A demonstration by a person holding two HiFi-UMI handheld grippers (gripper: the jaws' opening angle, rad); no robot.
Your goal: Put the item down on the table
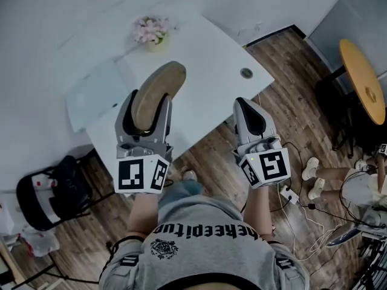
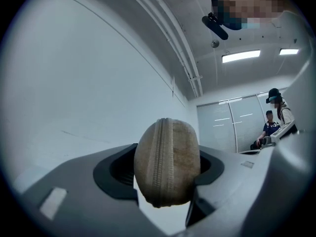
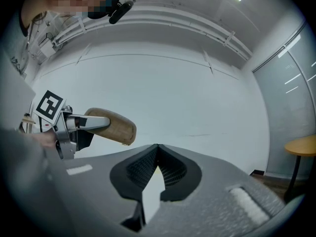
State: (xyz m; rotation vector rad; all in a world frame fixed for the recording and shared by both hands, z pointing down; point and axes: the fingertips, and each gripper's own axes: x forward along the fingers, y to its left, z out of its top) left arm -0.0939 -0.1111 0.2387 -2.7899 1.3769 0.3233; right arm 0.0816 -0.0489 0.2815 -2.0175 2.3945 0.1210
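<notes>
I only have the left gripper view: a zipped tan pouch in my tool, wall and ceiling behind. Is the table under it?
Observer: In the head view the pouch in the left tool shows over the white table; its height I cannot judge.
Operator: Anything near that spot?
Observer: A pale flat sheet lies to its left; a flower pot stands farther back.
Operator: Right tool free?
Observer: Yes, the right tool is shut with nothing in it.

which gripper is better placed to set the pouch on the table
Left: the left gripper is shut on the tan pouch over the white table; the right gripper is shut and empty.
</notes>
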